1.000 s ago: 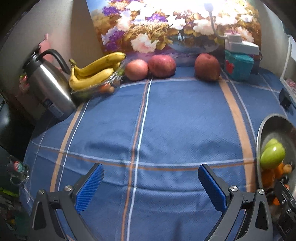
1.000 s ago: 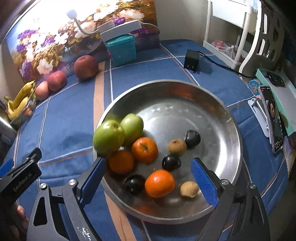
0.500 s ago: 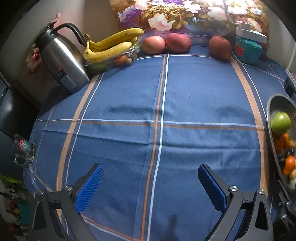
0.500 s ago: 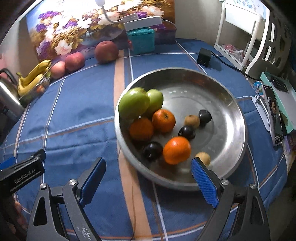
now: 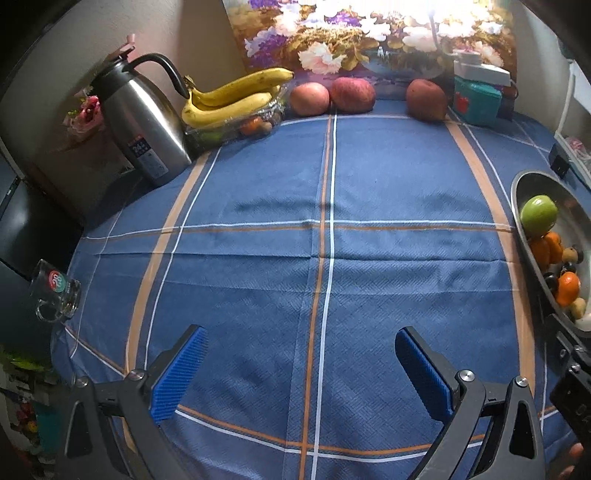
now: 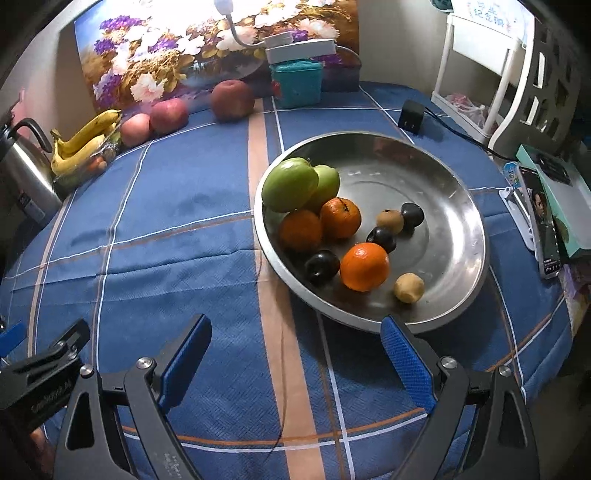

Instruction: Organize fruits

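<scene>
- Blue checked cloth (image 5: 388,177) with orange and white stripes covers the table from edge to edge.
- A steel bowl (image 6: 454,206) stands near the table's right edge, holding two green apples (image 6: 290,184), three oranges (image 6: 365,266), three dark plums (image 6: 322,266) and two small brown fruits (image 6: 409,287).
- Along the far edge, before a flower painting (image 5: 369,33), three red apples (image 5: 352,95) sit on the cloth; two touch, and the third lies apart, nearer a teal box (image 5: 476,100).
- A bunch of bananas (image 5: 236,98) rests on a clear tray of small fruit in the far left corner, beside a steel kettle (image 5: 142,122).
- A glass mug (image 5: 55,295) stands at the left edge.
- The left tool (image 5: 301,365) hangs over bare cloth near the front edge, jaws wide apart, nothing between them.
- The right tool (image 6: 295,352) is likewise spread wide and empty, its right finger (image 6: 404,363) just before the bowl's near rim.
</scene>
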